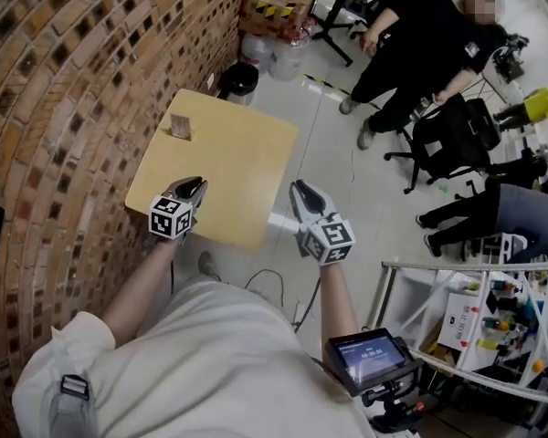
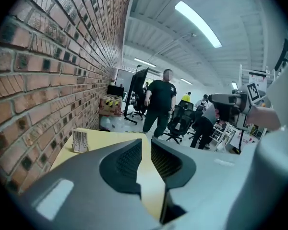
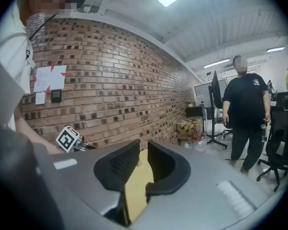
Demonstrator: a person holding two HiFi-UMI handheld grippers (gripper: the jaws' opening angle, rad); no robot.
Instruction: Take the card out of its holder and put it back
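Note:
A small card holder (image 1: 181,129) with a pale printed card upright in it stands at the far left corner of the yellow table (image 1: 237,144), close to the brick wall. In the left gripper view the card holder (image 2: 80,140) shows left of the jaws, well ahead. My left gripper (image 1: 194,183) hovers over the table's near left part, jaws a narrow gap apart with nothing between them (image 2: 146,146). My right gripper (image 1: 301,191) hangs off the table's right edge, its jaws (image 3: 144,150) also slightly apart and empty. The right gripper view does not show the holder.
A brick wall (image 1: 64,80) runs along the left. Beyond the table are a black bin (image 1: 239,80), taped boxes (image 1: 279,3), a standing person in black (image 1: 420,44) and an office chair (image 1: 452,135). A metal rack (image 1: 475,327) stands near right.

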